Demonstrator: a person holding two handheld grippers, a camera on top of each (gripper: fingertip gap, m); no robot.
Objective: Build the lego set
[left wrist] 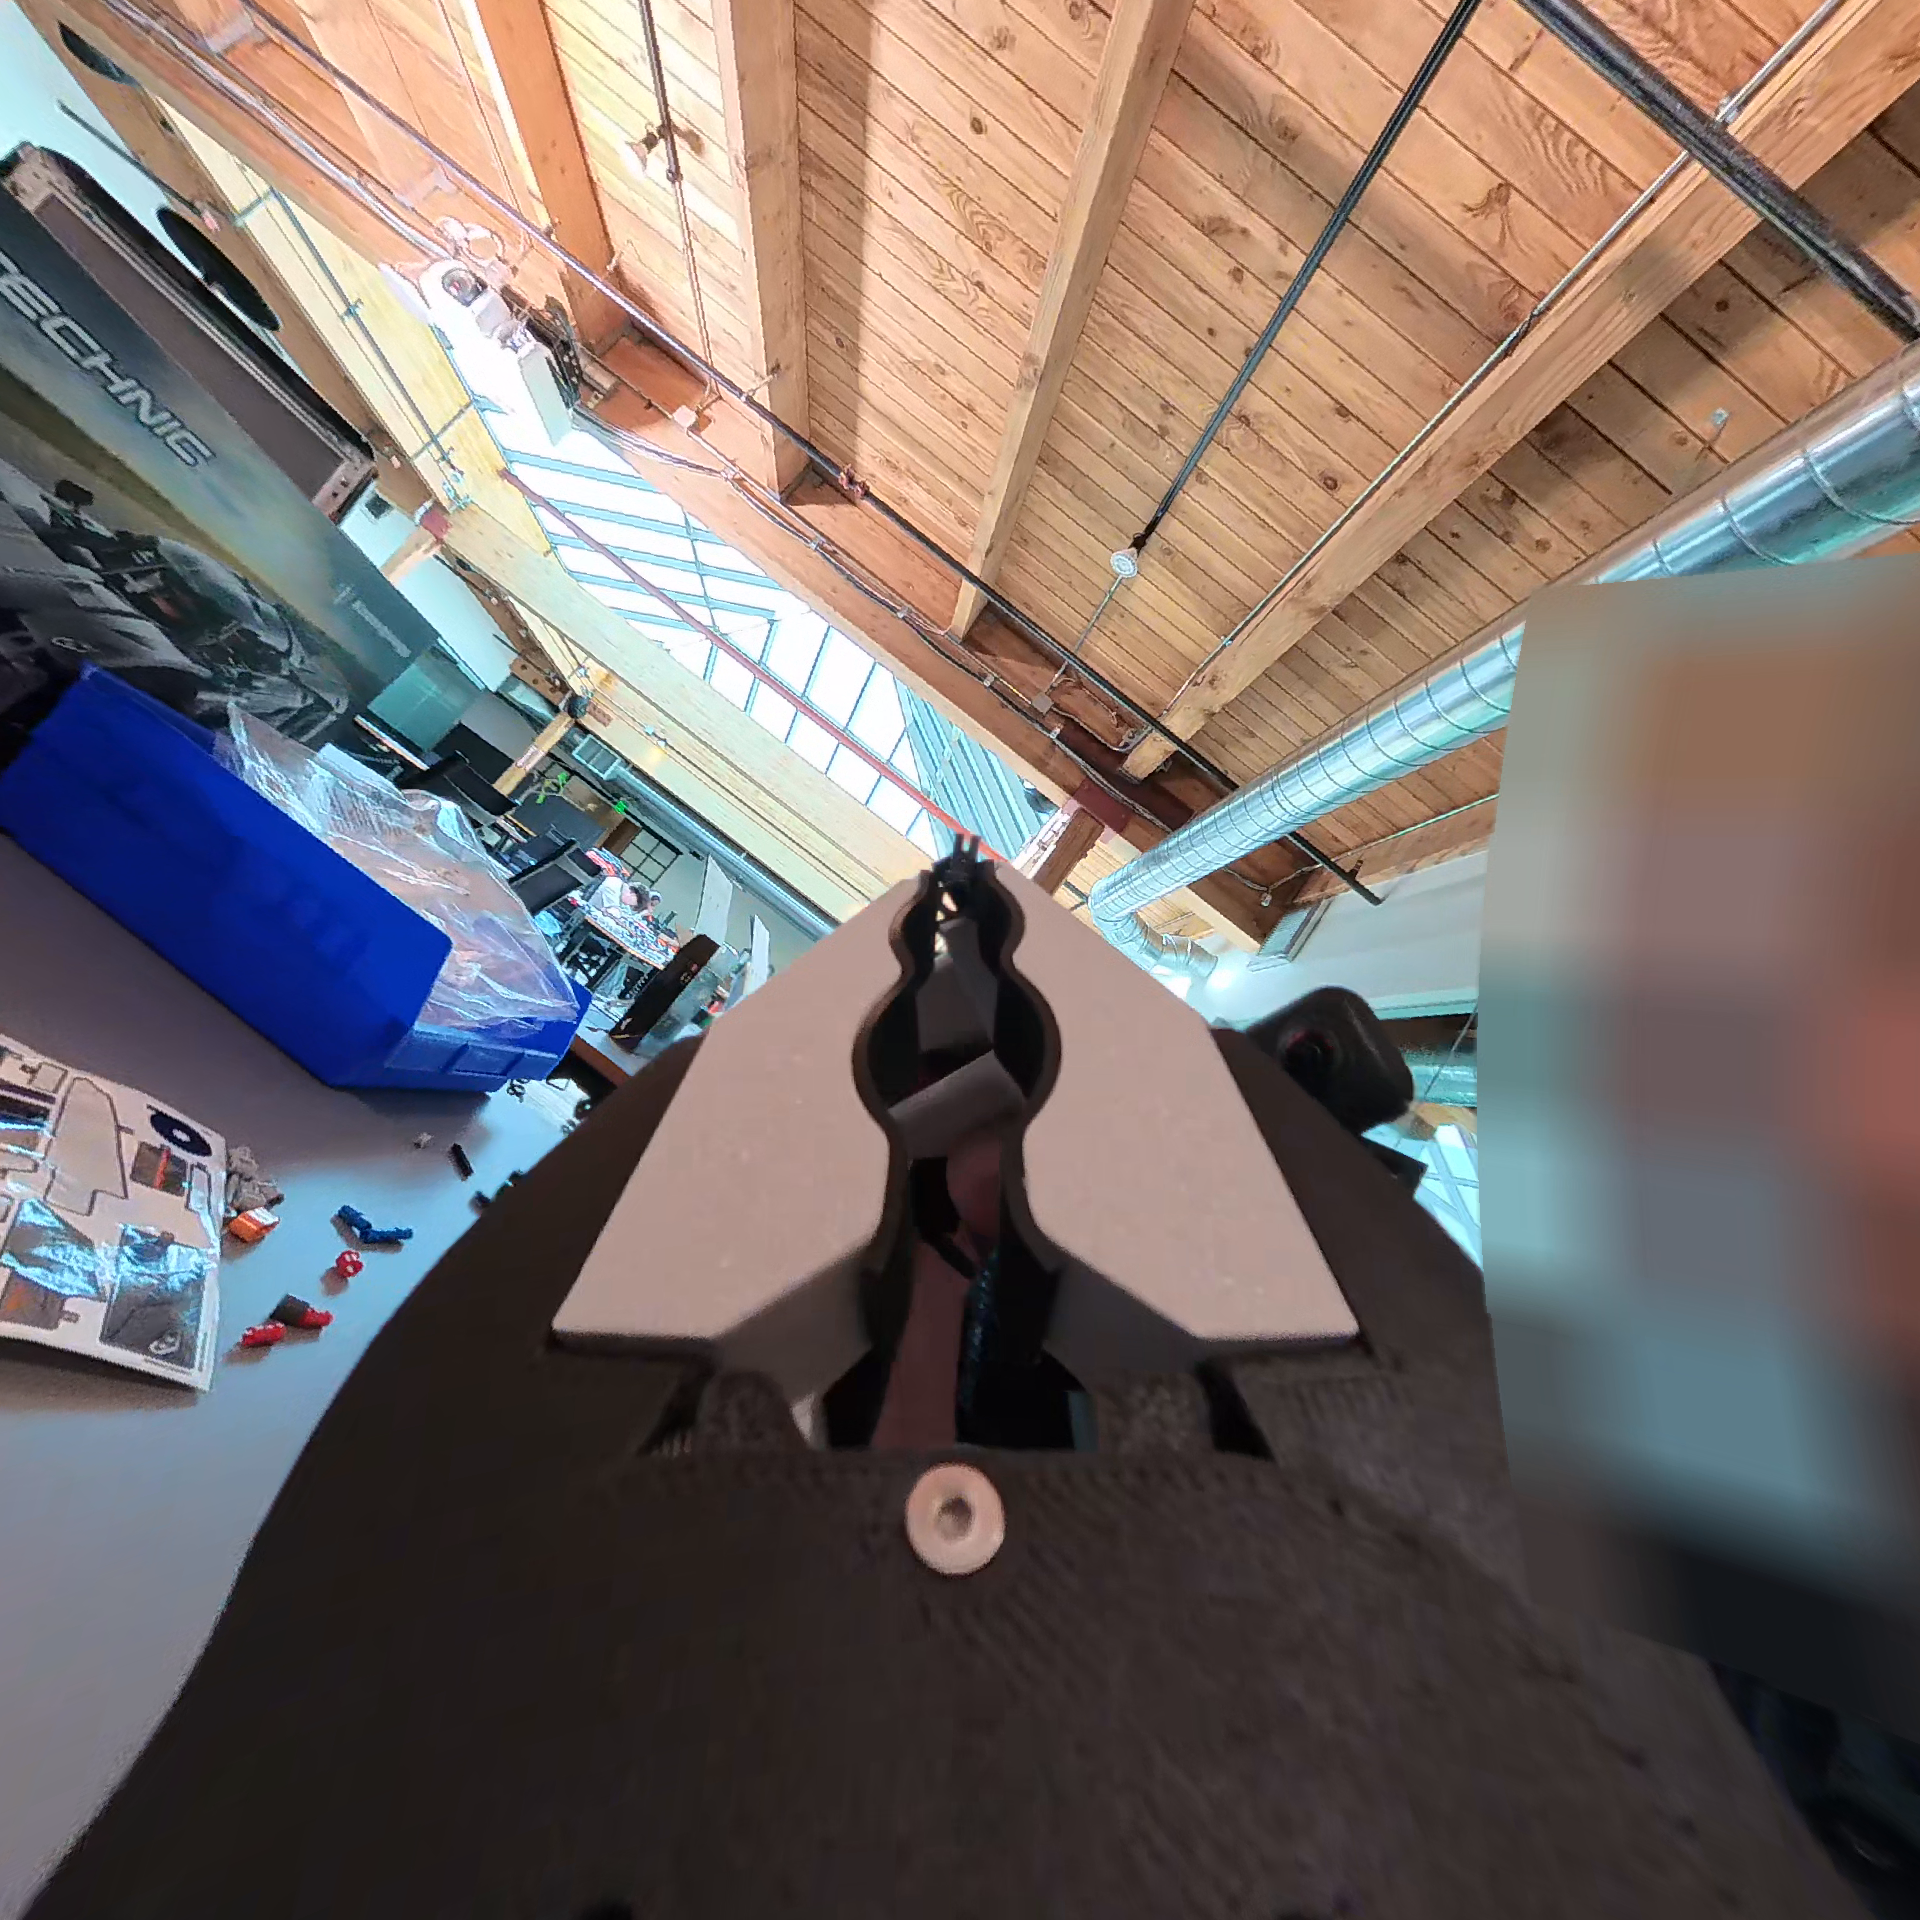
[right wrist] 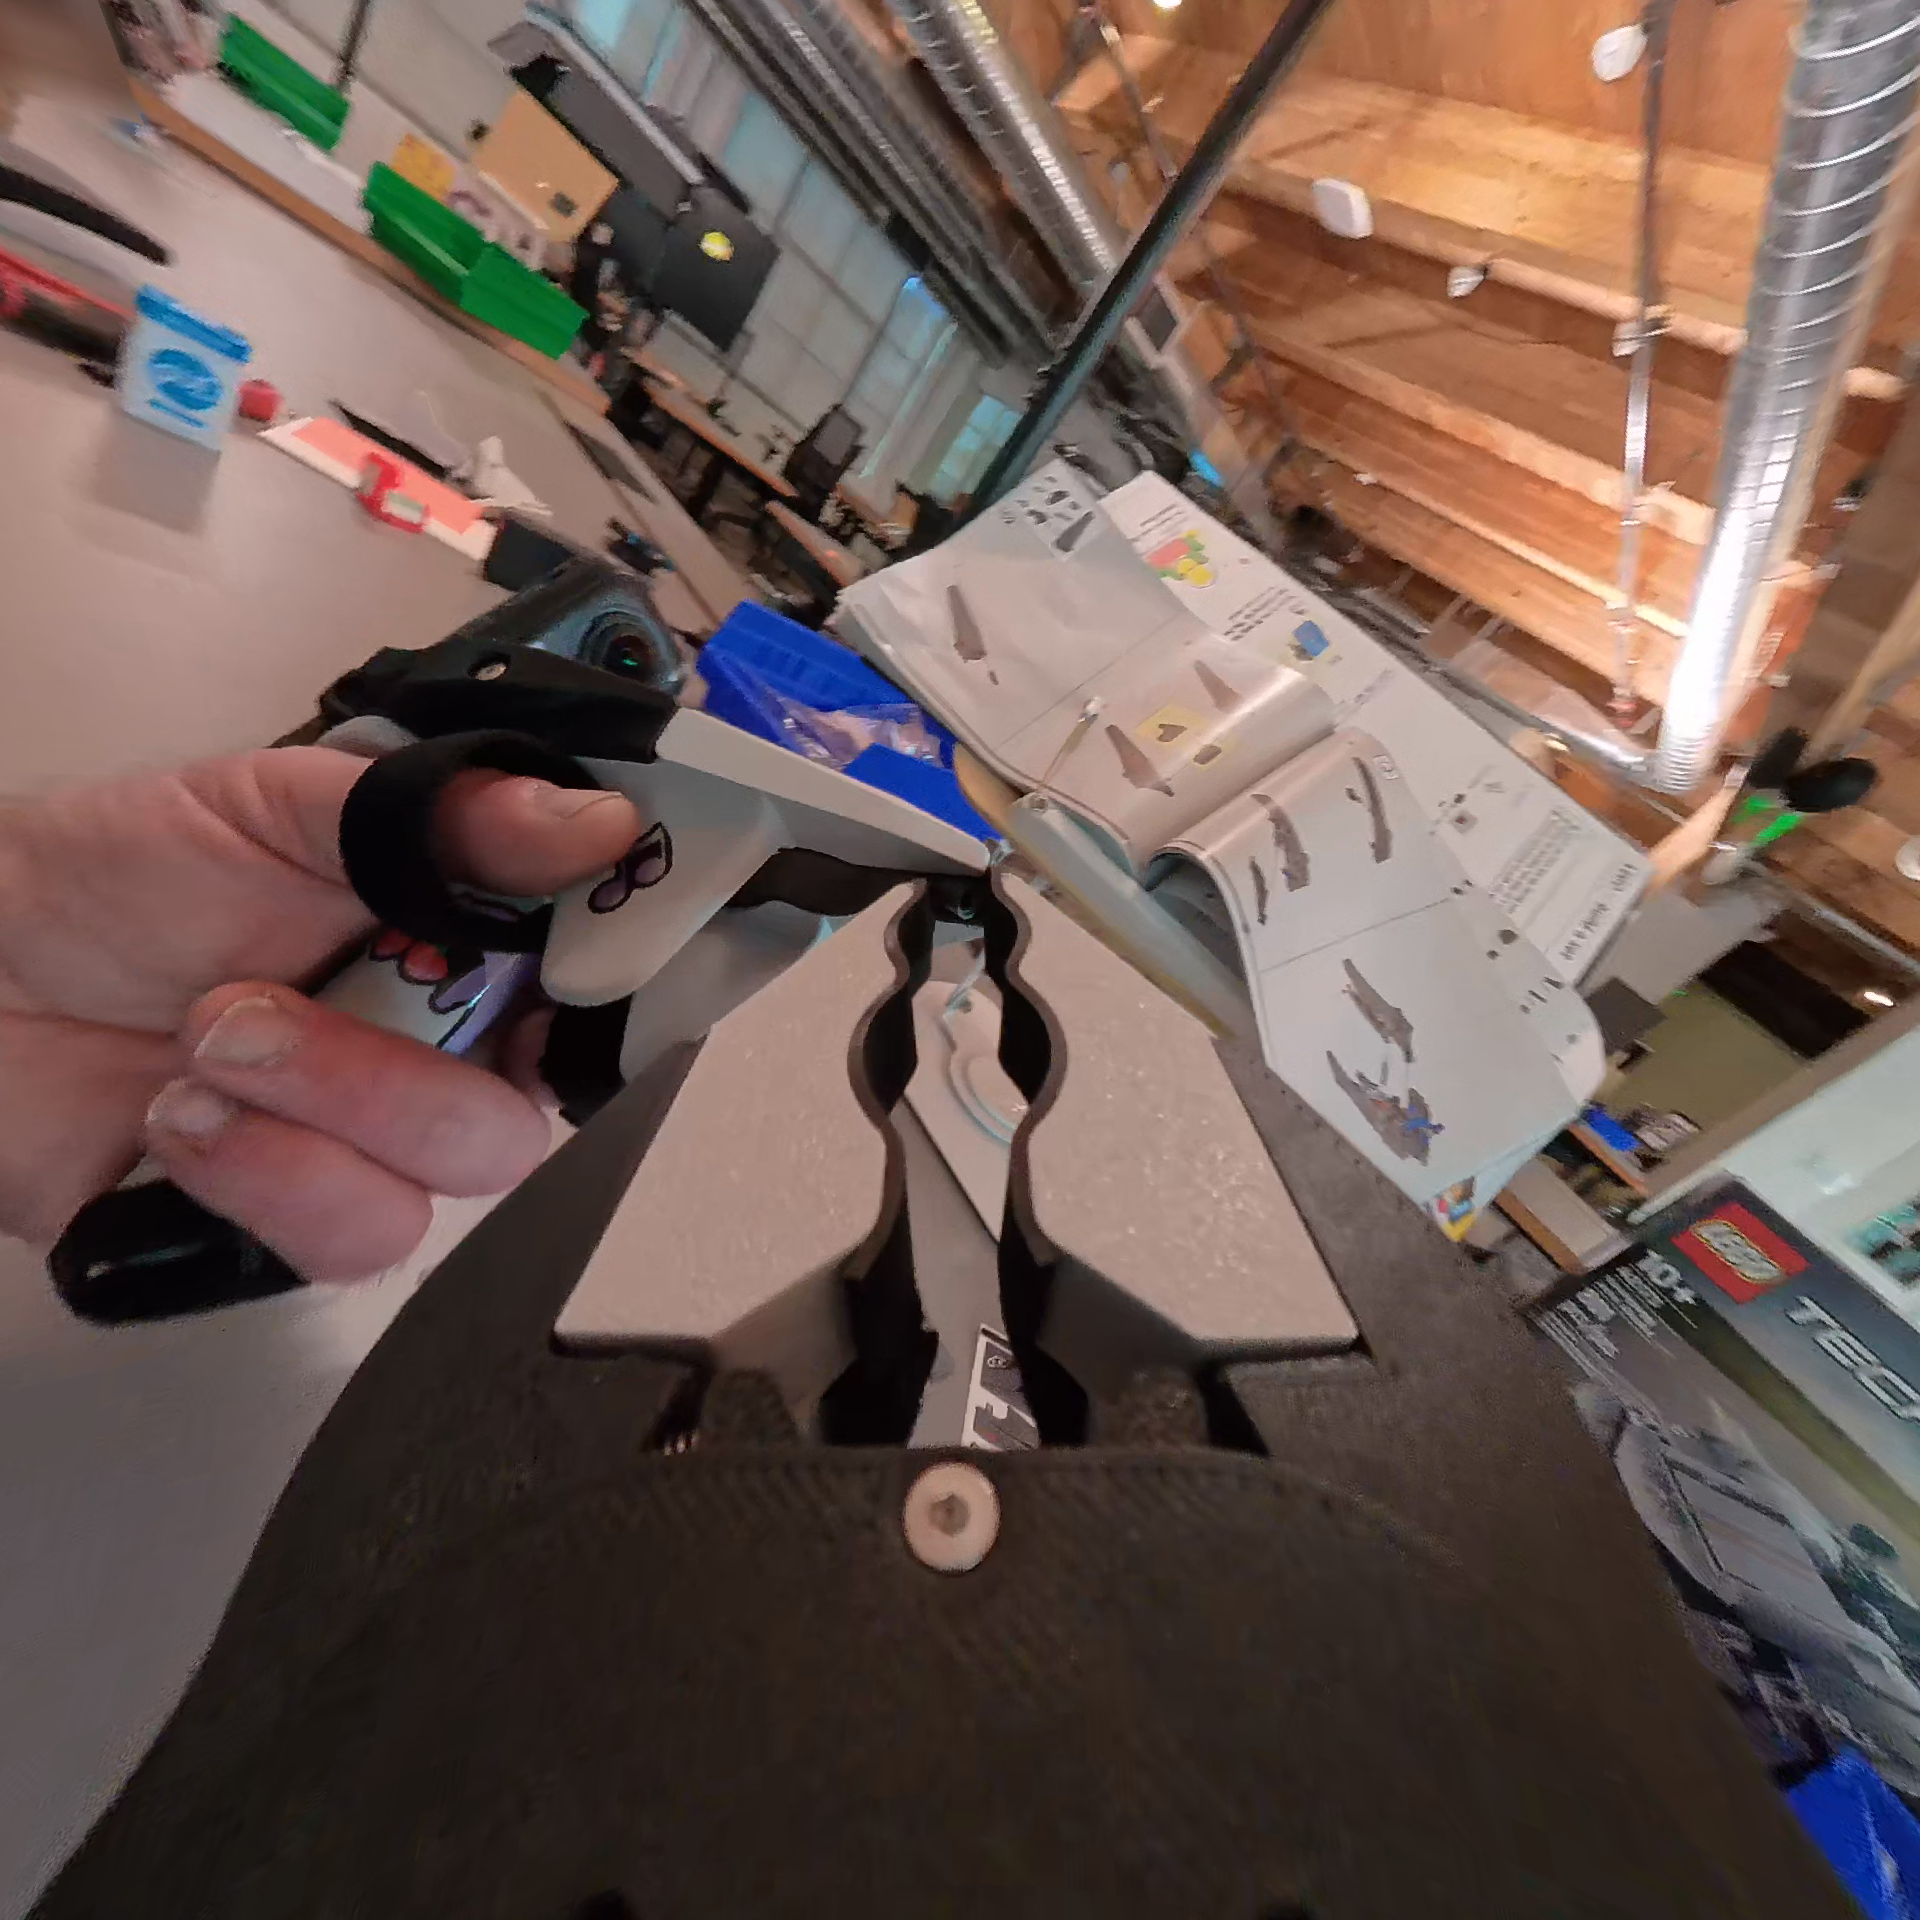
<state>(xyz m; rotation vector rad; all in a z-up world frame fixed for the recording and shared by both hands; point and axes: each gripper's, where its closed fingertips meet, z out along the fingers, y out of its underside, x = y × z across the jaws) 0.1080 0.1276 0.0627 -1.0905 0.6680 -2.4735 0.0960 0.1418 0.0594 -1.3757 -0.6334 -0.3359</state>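
Wooden ceiling overhead, left claw (left wrist: 964, 883) tilted upward, nipping a small dark piece; right claw (right wrist: 958, 878) narrow, tips meeting it.

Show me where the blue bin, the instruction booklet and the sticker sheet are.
blue bin (left wrist: 239, 914): left wrist view, on its long side wall.
instruction booklet (right wrist: 1340, 831): right wrist view, on an open page near the fold.
sticker sheet (left wrist: 104, 1226): left wrist view, on the sheet's middle.

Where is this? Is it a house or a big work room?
It looks like a big workshop or open office, not a house. There is a bare wooden beam ceiling, a shiny metal air duct, and long gray tables with green bins.
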